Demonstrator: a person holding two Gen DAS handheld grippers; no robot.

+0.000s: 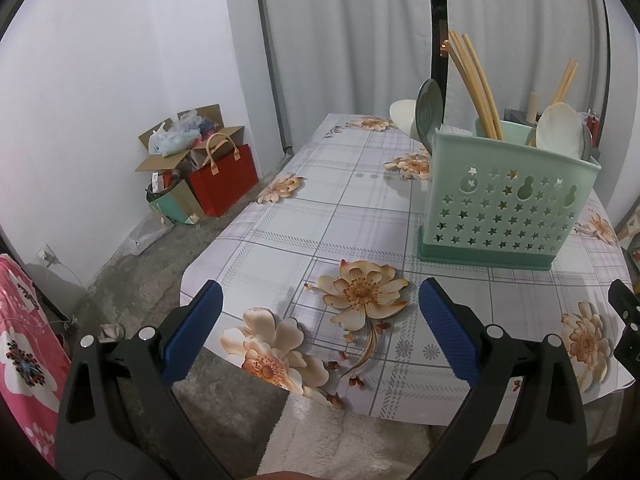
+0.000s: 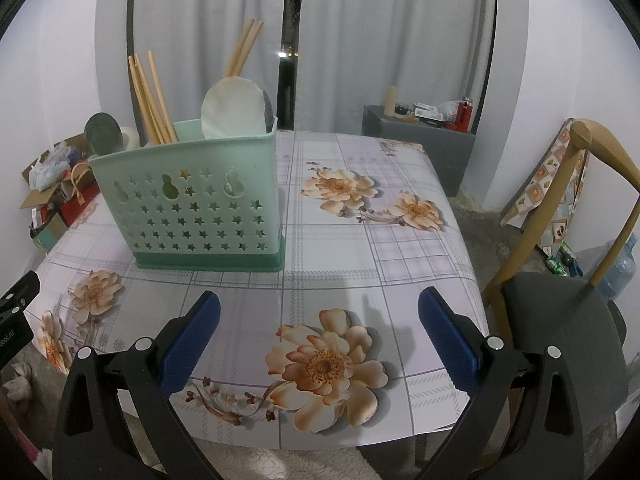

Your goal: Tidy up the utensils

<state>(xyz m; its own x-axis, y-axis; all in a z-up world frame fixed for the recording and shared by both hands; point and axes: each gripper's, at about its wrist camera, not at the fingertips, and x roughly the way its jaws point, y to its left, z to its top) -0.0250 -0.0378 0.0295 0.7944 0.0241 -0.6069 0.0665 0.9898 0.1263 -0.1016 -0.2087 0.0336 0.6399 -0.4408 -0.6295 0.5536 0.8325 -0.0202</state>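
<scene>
— Both claws, how did they stand?

— Left gripper (image 1: 320, 300) hung over the near left corner of the table (image 1: 360, 216), its blue pads (image 1: 192, 332) spread wide, nothing between them. Under it lay only the flowered cloth.

— And to the right of that?

— The mint-green utensil holder (image 1: 508, 200) stood upright on the cloth, beyond the left gripper and off to its right. In its left end leaned a grey spoon (image 1: 430, 114) and a white spoon (image 1: 402, 116); in the middle stood wooden chopsticks (image 1: 476, 88); in the right end were another pair of chopsticks (image 2: 244, 46) and a second white spoon (image 2: 232, 108), with a metal spoon just behind it.

— Which compartments, exactly?

— The walls hid the dividers, so I couldn't tell.

— Then the right gripper?

— Right gripper (image 2: 319, 300) hovered over the near edge too, pads (image 2: 448, 340) equally far apart, empty. The holder sat ahead of it and to the left, well apart. A wooden chair (image 2: 560, 312) with a dark seat stood just beside the table's right edge.
</scene>
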